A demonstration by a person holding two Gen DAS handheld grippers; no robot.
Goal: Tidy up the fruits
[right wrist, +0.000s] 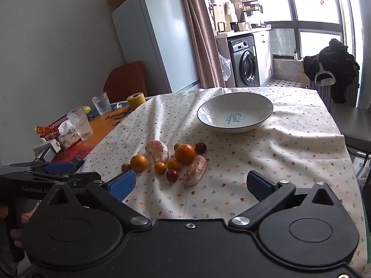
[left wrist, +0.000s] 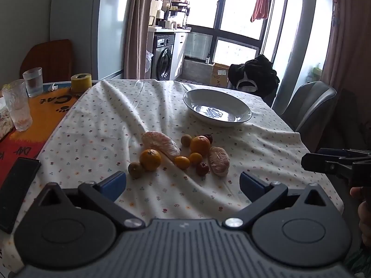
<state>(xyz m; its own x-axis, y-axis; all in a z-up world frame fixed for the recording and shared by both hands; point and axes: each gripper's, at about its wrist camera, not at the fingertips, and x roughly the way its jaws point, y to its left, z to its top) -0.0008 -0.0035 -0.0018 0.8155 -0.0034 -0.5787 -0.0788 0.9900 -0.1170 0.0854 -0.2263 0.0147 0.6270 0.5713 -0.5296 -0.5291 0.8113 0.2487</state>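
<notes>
while both tools hover low over the near edge of the table, nothing is held. the left gripper (left wrist: 183, 186) is level, its blue fingers (left wrist: 113, 184) spread wide, aimed at the fruit pile. the right gripper (right wrist: 190, 186) sits beside it, also level, jaws equally wide and empty; a hand (left wrist: 364, 217) shows at its handle.

the fruit lies in one loose cluster on the flowered tablecloth (right wrist: 278, 162), just ahead of both grippers. counted: two peeled pomelo segments (left wrist: 161, 146), one large orange (right wrist: 184, 153), one mandarin (right wrist: 138, 162), two small kumquat-like fruits (right wrist: 160, 167), two dark red fruits (right wrist: 172, 175), and two brownish-green ones (left wrist: 135, 169).

one white bowl (right wrist: 234, 112) stands empty farther back on the cloth, well apart from the pile. two glasses (right wrist: 80, 122) and a yellow tape roll (right wrist: 136, 99) stand off to the left.
</notes>
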